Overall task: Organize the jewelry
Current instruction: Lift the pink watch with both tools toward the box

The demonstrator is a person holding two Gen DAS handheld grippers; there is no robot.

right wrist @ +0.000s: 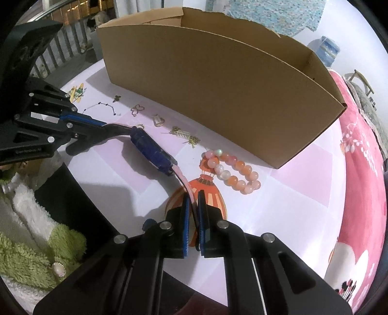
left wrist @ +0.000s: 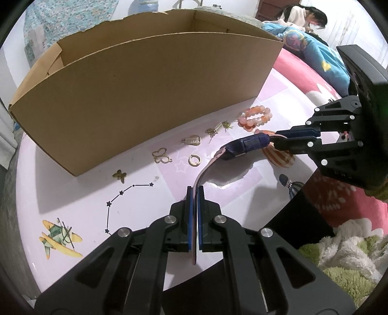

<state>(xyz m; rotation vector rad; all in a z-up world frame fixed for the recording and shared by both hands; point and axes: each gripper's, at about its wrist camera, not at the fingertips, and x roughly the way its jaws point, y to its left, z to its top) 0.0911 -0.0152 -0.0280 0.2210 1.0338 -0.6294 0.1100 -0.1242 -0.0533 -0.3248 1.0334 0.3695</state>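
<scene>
A watch with a dark blue body and a pink strap hangs between my two grippers, just above the pink table. My left gripper is shut on one strap end. My right gripper is shut on the other strap end, beside the watch body. Each gripper shows in the other's view: the right gripper and the left gripper. A pink and orange bead bracelet lies on the table. A gold hoop, butterfly charms and other small gold pieces lie along the cardboard box.
The open cardboard box stands behind the jewelry and spans most of the table. A green and white fluffy garment lies at the table's near edge. A pink blanket lies to the right. A person sits far behind.
</scene>
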